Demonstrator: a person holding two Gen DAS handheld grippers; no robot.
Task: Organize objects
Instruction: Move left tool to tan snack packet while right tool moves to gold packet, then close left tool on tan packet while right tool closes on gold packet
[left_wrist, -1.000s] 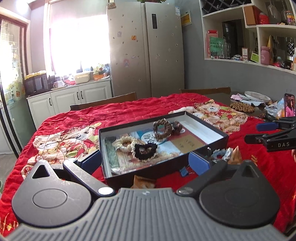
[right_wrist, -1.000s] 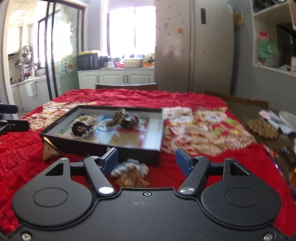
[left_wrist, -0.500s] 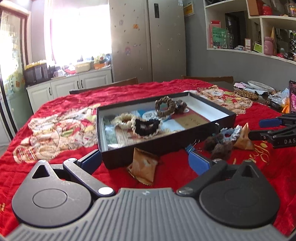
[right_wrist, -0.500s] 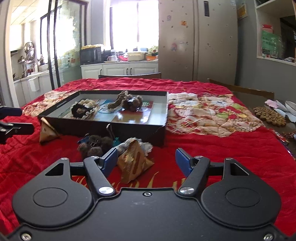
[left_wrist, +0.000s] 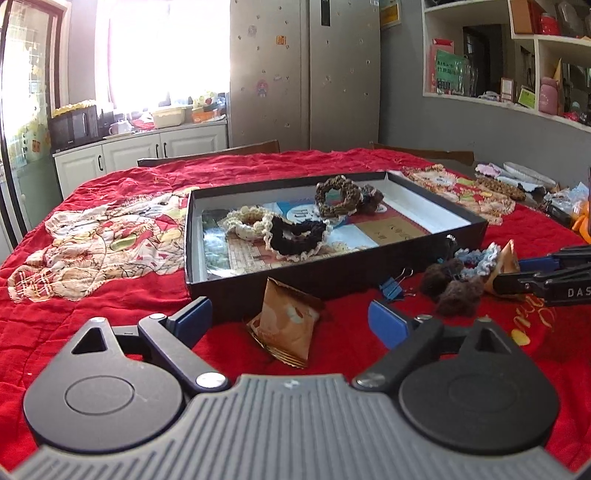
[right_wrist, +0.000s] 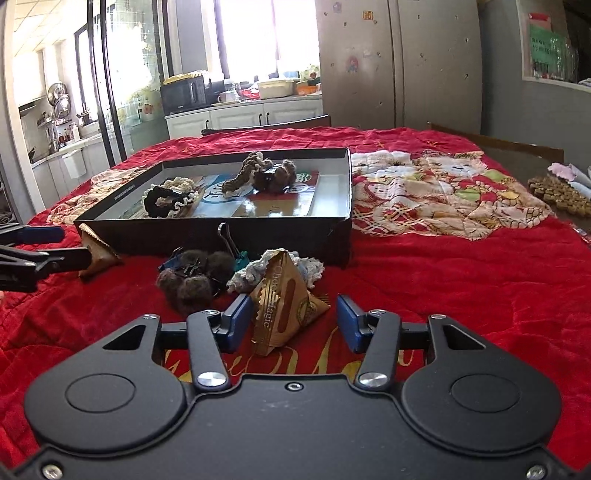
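- Left wrist view: left tool (left_wrist: 290, 317), apart but closing, brackets a brown snack packet (left_wrist: 286, 326) at lower centre, just before the black box (left_wrist: 332, 273) edge.
- Right wrist view alone shows the "Choco Magic" packet (right_wrist: 286, 306) between the closing right tool (right_wrist: 293, 323), untouched.
- Bare red table (right_wrist: 461, 280) lies right.

Two gold pyramid packets (right_wrist: 284, 299) (left_wrist: 286, 325) before black box (left_wrist: 207, 280); scrunchies (left_wrist: 295, 234) inside

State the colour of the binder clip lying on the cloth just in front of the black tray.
The binder clip is blue with silver wire handles, clearest in the left wrist view.
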